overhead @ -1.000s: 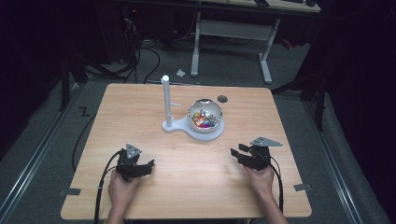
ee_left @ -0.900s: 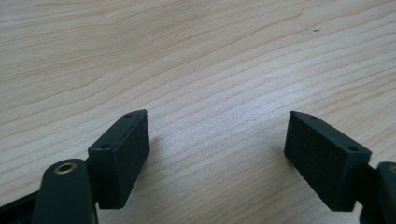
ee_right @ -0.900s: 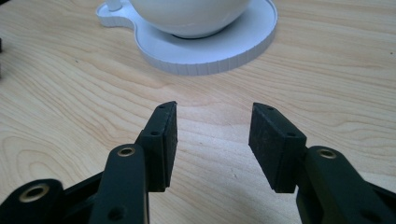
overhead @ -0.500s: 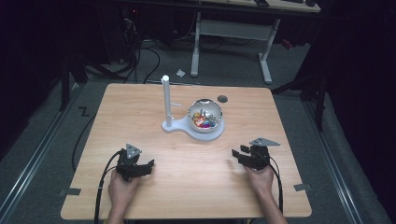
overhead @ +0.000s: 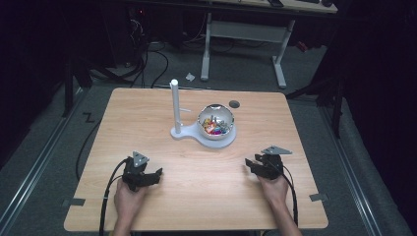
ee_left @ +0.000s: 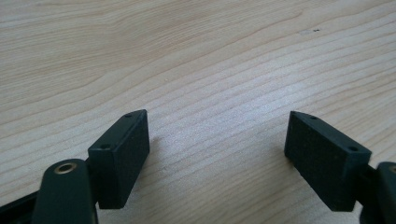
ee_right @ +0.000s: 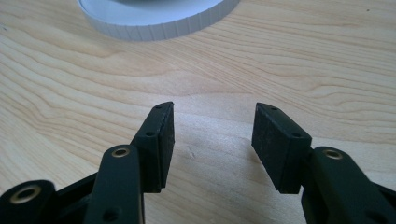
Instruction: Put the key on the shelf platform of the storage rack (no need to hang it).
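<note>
My left tongs [overhead: 146,175] and right tongs [overhead: 257,165] rested on the surface [overhead: 147,113], both released, near of the bowl [overhead: 215,121]. The bowl sat on a white stand [overhead: 183,132] beside its post [overhead: 174,104].

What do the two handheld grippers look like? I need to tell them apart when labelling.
Both are black. The left gripper and right gripper each carry a grey three-cornered plate on top and trail a black cable. Their jaws are flat rectangular black pads on arms with brass-ringed holes. No sleeves show.
</note>
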